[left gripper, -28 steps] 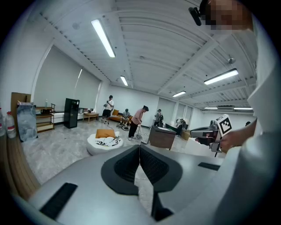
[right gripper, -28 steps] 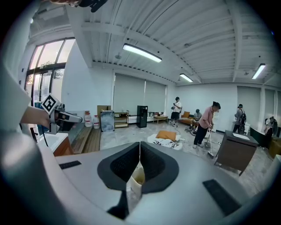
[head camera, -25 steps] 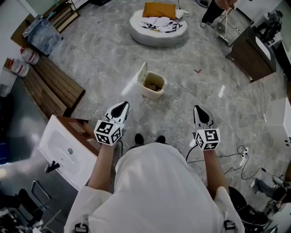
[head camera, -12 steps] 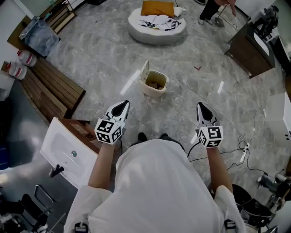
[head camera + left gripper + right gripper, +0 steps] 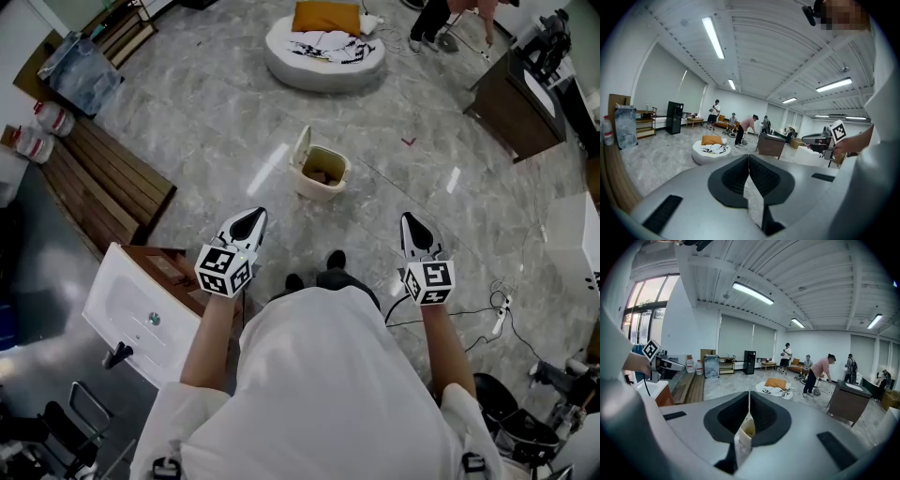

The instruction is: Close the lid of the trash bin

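A cream trash bin (image 5: pixel 322 175) stands on the marble floor ahead, its lid (image 5: pixel 300 150) tipped up at its left side, brown waste inside. My left gripper (image 5: pixel 254 216) is held level over the floor, short of the bin and to its left, jaws shut with nothing between them. My right gripper (image 5: pixel 410 221) is held likewise to the bin's right, also shut and empty. In the left gripper view the closed tips (image 5: pixel 749 157) point into the room. In the right gripper view the bin (image 5: pixel 746 430) shows below the closed tips (image 5: pixel 749 394).
A white sink cabinet (image 5: pixel 141 314) stands close on my left, with a wooden bench (image 5: pixel 108 183) beyond it. A round white cushion (image 5: pixel 323 52) lies past the bin. On the right are a brown cabinet (image 5: pixel 516 108) and floor cables (image 5: pixel 487 314). People are working at the back.
The person has stepped forward, one shoe now ahead of the other, and both grippers came along with the body. The jaws stayed shut; the bin's lid has not moved.
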`<action>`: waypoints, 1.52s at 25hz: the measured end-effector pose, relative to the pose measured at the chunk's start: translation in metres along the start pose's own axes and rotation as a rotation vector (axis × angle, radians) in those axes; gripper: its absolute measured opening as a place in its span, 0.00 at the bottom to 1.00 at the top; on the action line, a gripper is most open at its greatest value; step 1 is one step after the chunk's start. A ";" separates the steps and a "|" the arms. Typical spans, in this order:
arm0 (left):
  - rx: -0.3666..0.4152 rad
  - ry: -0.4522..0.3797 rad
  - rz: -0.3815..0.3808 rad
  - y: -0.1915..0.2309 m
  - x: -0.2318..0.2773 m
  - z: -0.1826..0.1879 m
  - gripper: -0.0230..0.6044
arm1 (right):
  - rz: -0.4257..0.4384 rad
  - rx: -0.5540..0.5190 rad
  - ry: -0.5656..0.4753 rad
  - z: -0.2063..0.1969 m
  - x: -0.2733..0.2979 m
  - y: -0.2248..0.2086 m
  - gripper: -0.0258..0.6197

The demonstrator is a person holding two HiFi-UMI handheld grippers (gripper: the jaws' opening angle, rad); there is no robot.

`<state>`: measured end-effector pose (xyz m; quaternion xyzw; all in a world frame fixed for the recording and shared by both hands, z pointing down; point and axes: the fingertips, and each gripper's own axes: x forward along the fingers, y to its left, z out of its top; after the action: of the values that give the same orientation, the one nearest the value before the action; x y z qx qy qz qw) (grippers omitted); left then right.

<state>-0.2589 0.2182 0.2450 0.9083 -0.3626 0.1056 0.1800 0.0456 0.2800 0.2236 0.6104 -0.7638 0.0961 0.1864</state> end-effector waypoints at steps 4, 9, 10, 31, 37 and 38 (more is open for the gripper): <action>-0.010 0.006 0.015 0.005 0.009 0.000 0.06 | 0.016 0.001 0.004 0.002 0.014 -0.007 0.09; -0.020 0.005 0.043 0.011 0.025 0.002 0.06 | 0.040 0.012 0.009 -0.001 0.038 -0.022 0.09; -0.023 0.004 0.049 0.011 0.029 0.003 0.06 | 0.047 0.011 0.010 0.000 0.043 -0.025 0.09; -0.056 0.036 0.165 0.022 0.141 0.025 0.06 | 0.201 -0.015 0.041 0.003 0.161 -0.114 0.09; -0.048 0.041 0.204 0.018 0.163 0.029 0.06 | 0.251 -0.037 0.043 -0.004 0.184 -0.127 0.09; -0.049 0.042 0.209 0.017 0.166 0.030 0.06 | 0.258 -0.041 0.045 -0.005 0.187 -0.128 0.09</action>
<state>-0.1507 0.0919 0.2756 0.8584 -0.4540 0.1339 0.1976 0.1360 0.0834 0.2930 0.5008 -0.8334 0.1175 0.2019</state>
